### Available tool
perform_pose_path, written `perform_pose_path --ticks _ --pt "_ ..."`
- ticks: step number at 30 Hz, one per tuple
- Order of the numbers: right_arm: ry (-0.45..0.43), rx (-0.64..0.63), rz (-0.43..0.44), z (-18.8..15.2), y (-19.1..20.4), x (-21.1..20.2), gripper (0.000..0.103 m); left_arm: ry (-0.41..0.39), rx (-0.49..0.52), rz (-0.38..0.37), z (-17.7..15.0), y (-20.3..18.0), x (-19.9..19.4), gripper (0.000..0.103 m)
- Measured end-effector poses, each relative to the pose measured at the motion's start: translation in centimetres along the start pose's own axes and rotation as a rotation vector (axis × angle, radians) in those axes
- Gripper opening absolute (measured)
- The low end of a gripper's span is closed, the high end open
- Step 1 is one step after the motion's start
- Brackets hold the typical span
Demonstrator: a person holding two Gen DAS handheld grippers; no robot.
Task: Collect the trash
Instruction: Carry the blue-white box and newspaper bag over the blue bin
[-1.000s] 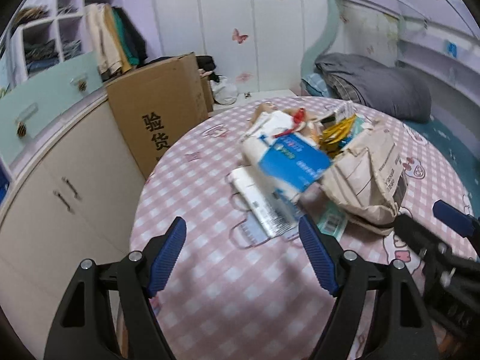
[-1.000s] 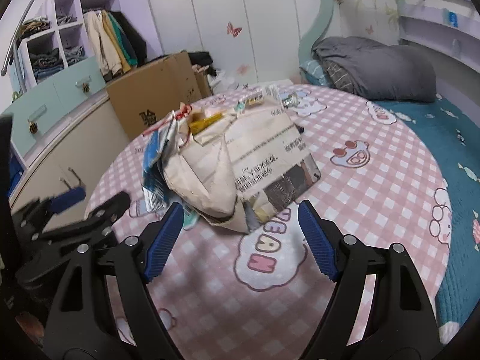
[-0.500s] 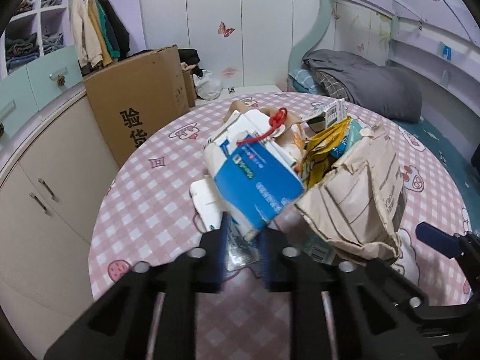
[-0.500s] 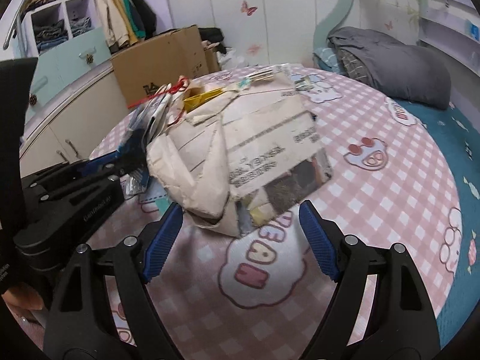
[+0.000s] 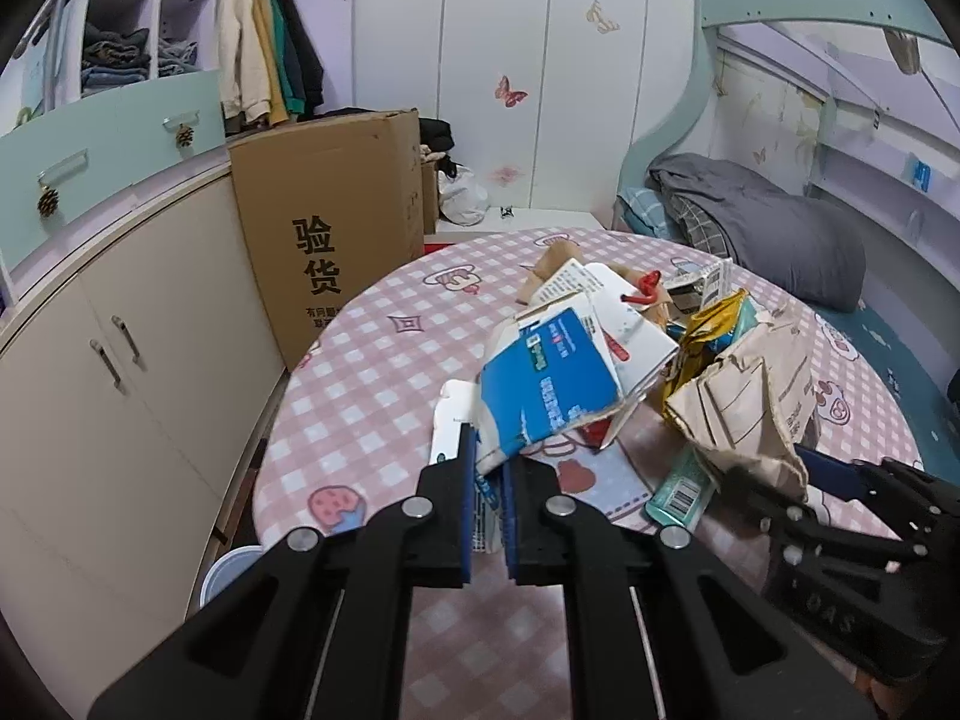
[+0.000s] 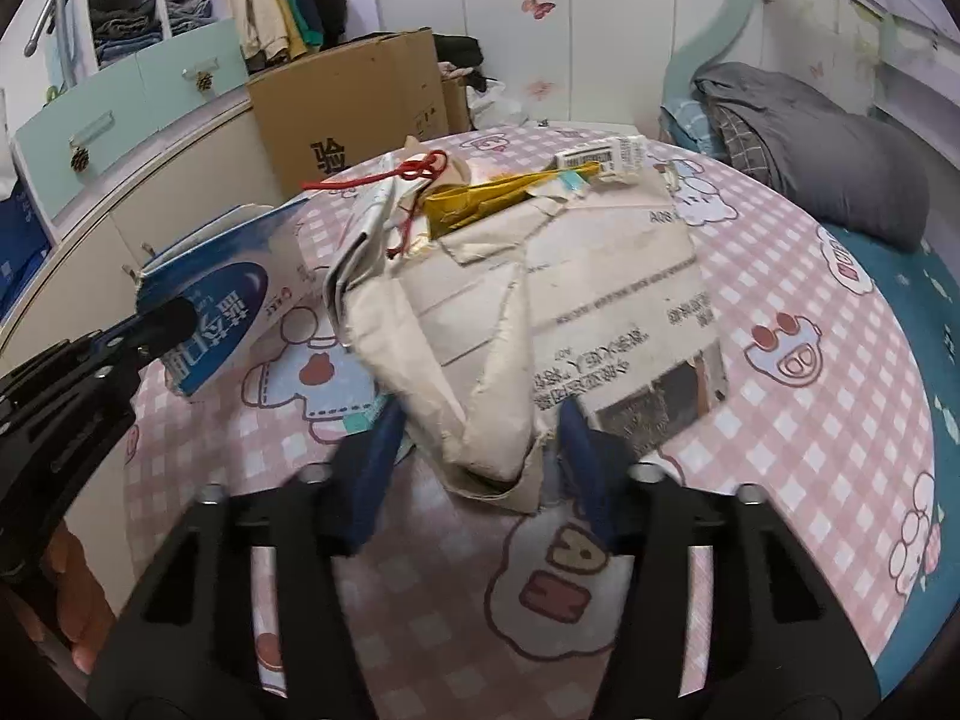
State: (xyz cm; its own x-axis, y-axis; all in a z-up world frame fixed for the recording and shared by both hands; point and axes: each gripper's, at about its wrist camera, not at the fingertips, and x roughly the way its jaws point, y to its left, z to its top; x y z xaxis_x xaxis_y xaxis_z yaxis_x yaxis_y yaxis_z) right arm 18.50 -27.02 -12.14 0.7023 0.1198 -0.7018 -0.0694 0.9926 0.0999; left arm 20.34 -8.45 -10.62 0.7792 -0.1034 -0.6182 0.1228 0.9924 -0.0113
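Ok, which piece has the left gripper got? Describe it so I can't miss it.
On the pink checked tablecloth, look at the trash pile's left edge. The left gripper is shut on the blue-and-white carton, the only blue piece, left of the beige crumpled paper bag.

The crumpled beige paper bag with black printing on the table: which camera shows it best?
The right wrist view: the crumpled beige paper bag fills the centre, print readable, its near corner between the right gripper jaws. The left wrist view shows only its side at the right edge, partly behind a blue-and-white carton.
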Motion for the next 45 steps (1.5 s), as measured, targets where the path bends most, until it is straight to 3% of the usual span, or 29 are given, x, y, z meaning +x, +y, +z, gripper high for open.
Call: perform_pose_path --ticks 4,11,21,30,35,45 --pt "-0.065 0.033 -0.024 -0.4 -0.1 -1.7 0.023 -0.021 -0.031 0.0 -0.1 1.2 -1.5 0.007" --pt "-0.187 0.04 -0.055 -0.3 0.8 -6.5 0.02 -0.062 -0.086 -0.005 -0.1 3.3 -4.4 0.007" --pt "-0.23 -0.06 0.07 1.2 7.7 -9.3 0.02 -0.103 -0.184 0.037 -0.4 9.0 -7.6 0.007" --pt "-0.148 -0.207 0.261 1.4 19.6 -4.7 0.02 -0.05 -0.308 0.178 -2.7 18.5 -7.2 0.007" --pt "-0.081 -0.278 0.347 0.5 25.8 -0.8 0.02 0.027 -0.373 0.269 -5.0 24.5 -5.4 0.007" --pt "0.03 -0.395 0.379 -1.2 33.5 5.7 0.02 0.166 -0.465 0.385 -9.0 32.4 -1.3 0.007"
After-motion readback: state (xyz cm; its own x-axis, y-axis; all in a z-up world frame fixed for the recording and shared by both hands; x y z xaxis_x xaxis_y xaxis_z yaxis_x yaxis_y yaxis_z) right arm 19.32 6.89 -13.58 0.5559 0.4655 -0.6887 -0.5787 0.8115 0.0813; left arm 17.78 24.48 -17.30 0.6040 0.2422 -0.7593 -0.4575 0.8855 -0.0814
